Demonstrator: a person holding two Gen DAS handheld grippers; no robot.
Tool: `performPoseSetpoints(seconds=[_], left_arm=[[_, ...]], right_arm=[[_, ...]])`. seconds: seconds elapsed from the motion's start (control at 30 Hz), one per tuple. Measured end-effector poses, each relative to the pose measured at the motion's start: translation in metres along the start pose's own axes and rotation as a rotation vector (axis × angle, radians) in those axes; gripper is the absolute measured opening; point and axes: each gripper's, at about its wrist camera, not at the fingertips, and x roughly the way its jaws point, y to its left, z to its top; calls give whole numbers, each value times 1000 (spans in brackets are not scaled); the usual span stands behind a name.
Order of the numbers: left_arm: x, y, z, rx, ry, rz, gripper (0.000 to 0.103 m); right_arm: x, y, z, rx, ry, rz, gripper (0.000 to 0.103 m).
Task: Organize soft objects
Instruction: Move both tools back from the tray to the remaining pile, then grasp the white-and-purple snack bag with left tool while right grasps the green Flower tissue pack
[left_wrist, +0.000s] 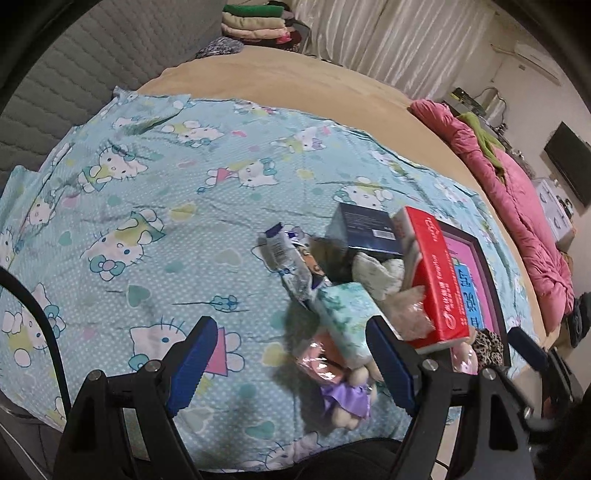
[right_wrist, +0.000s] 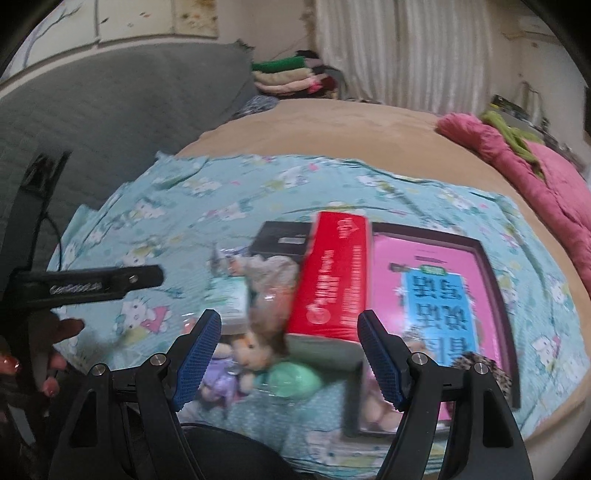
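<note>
A heap of small things lies on a blue cat-print sheet: a red tissue box, a mint tissue pack, a wipes packet, a pale cloth pouch and a doll in a purple dress. My left gripper hangs open just above the doll and the mint pack, holding nothing. My right gripper is also open, above the red tissue box and the doll. Both fall between its fingers but are untouched. A hand holds the left gripper at the left edge.
A dark tray with a pink and blue sheet lies right of the heap, with a navy box behind and a leopard-print item at its corner. A pink quilt runs along the bed's right side. Folded clothes and a grey headboard lie beyond.
</note>
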Motion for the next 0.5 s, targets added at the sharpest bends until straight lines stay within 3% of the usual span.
performPoseSetpoints(seconds=[0.5], left_arm=[[65, 22, 30, -31, 67, -13, 82]], right_arm=[[63, 46, 6, -84, 84, 55, 77]])
